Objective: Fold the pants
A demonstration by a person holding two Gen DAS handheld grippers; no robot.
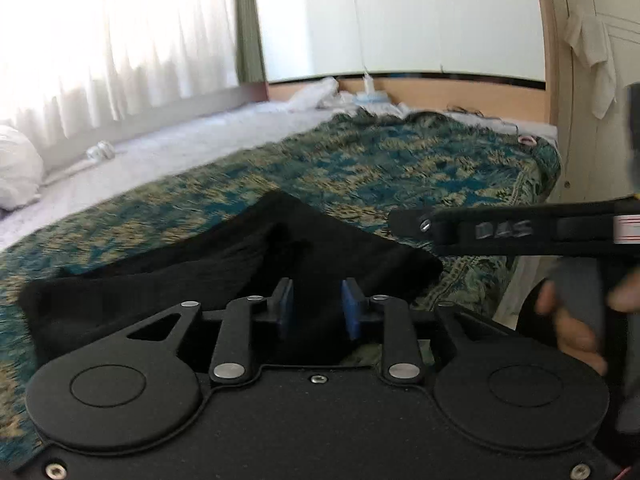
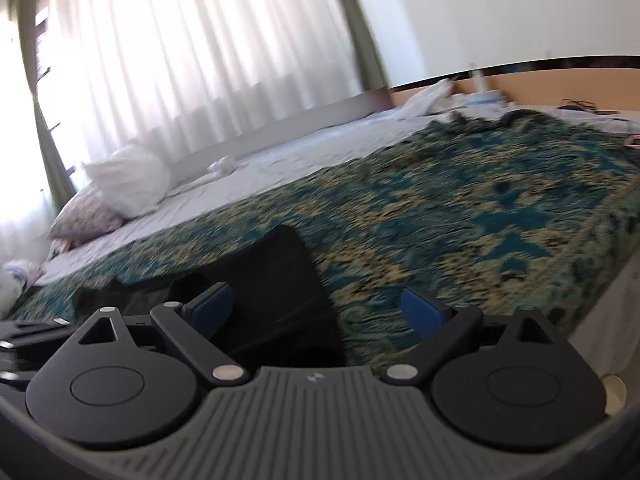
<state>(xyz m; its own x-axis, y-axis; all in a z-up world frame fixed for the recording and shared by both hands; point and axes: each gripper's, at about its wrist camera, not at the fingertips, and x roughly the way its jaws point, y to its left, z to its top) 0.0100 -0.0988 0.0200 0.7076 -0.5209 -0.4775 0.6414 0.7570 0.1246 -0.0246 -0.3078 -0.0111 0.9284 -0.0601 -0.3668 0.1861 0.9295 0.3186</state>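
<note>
Sunlit white curtains (image 2: 192, 60) back a bed (image 2: 304, 148) spread with a teal-and-gold patterned blanket (image 2: 460, 208), on which the black pants (image 1: 224, 272) lie in a folded heap near the front edge. Raised letters that seem to read "DAS" show on the black body of the right hand-held gripper (image 1: 502, 229) where it crosses the left wrist view; a white label with red lines beside them is too blurred to read. Seen from its own camera, the left hand-held gripper (image 1: 318, 304) has its blue pads (image 1: 351, 308) a modest gap apart, with black cloth showing between and beneath them; whether they touch the pants cannot be told. In its own view, the right hand-held gripper (image 2: 316, 310) stands wide open, its blue pads (image 2: 420, 312) far apart, holding nothing, over the right edge of the pants (image 2: 280, 292) and the blanket beside them. A hand (image 1: 576, 320) shows blurred at the right edge of the left wrist view. White pillows (image 2: 128, 180) rest on the pale sheet (image 2: 280, 160) toward the curtains, and a wooden board (image 1: 440, 92) runs along the far wall.
</note>
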